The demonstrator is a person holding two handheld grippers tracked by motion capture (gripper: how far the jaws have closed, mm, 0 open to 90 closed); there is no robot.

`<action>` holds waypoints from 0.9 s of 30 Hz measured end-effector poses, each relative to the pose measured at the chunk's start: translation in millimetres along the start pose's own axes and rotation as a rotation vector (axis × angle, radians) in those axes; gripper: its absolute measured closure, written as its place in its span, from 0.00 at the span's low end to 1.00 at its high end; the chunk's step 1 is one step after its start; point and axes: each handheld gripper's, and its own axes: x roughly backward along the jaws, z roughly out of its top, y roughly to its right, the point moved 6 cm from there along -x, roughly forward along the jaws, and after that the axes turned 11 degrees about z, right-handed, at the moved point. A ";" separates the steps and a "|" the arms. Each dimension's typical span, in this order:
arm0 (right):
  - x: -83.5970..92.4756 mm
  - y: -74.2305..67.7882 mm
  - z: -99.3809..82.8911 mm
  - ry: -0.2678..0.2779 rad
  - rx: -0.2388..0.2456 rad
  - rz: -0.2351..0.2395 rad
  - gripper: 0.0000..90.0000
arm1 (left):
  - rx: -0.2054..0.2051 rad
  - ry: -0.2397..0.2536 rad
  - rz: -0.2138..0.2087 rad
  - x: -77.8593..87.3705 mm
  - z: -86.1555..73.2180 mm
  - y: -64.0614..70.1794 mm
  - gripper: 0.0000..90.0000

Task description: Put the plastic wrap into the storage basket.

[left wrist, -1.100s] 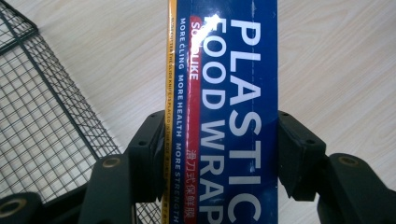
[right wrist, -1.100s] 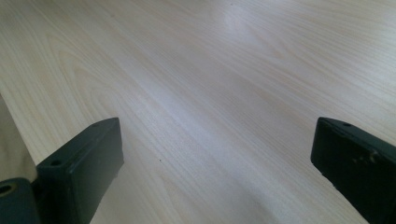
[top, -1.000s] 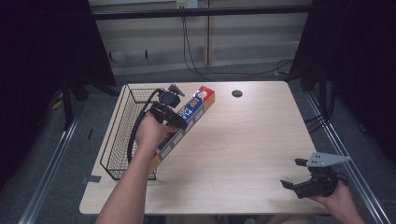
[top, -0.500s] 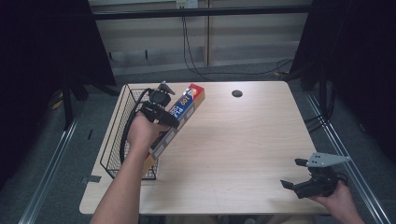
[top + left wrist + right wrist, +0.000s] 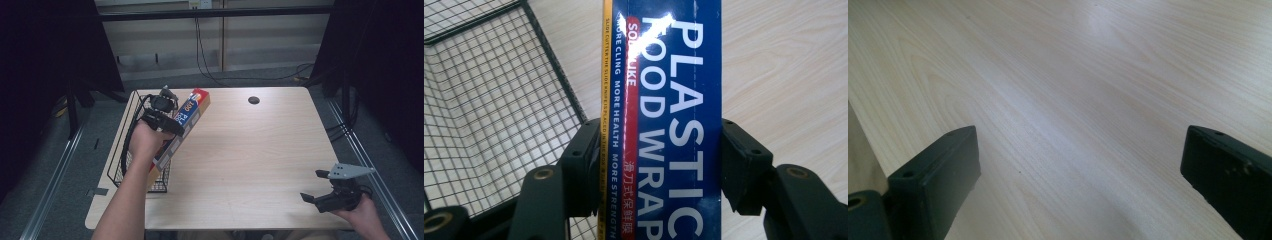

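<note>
Looking down from the high view, the left gripper [image 5: 167,112] pinches a long box [image 5: 181,127] across its width, near the box's far, red end. The box slants over the right edge of a wire basket [image 5: 126,150] at the table's [image 5: 260,150] left side; "100" reads on its blue panel. The left forearm reaches up from the bottom edge, hand wrapped around the gripper's body. The right gripper [image 5: 320,197] sits low near the table's right front corner, jaws spread with nothing between them, hand behind it.

In the left gripper view, both jaws press the box's [image 5: 664,125] long sides. White letters read "PLASTIC FOOD WRAP"; a yellow strip reads "MORE CLING MORE HEALTH MORE STRENGTH". The basket's [image 5: 489,110] mesh lies left of the jaws, bare table [image 5: 784,75] right.

In the right gripper view, the jaws stand wide apart over pale wood [image 5: 1073,100].
</note>
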 end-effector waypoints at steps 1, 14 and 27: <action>-0.1 -0.1 0.0 0.000 -0.001 0.000 0.03 | -0.014 -0.001 0.005 0.3 -0.4 -2.7 0.48; -0.3 -0.6 0.2 0.003 -0.003 0.003 0.03 | 0.089 -0.024 0.046 -3.3 -14.8 -25.7 0.48; -0.7 -0.5 0.3 0.005 -0.007 0.005 0.03 | 0.165 -0.017 0.099 -7.6 -24.7 -43.0 0.48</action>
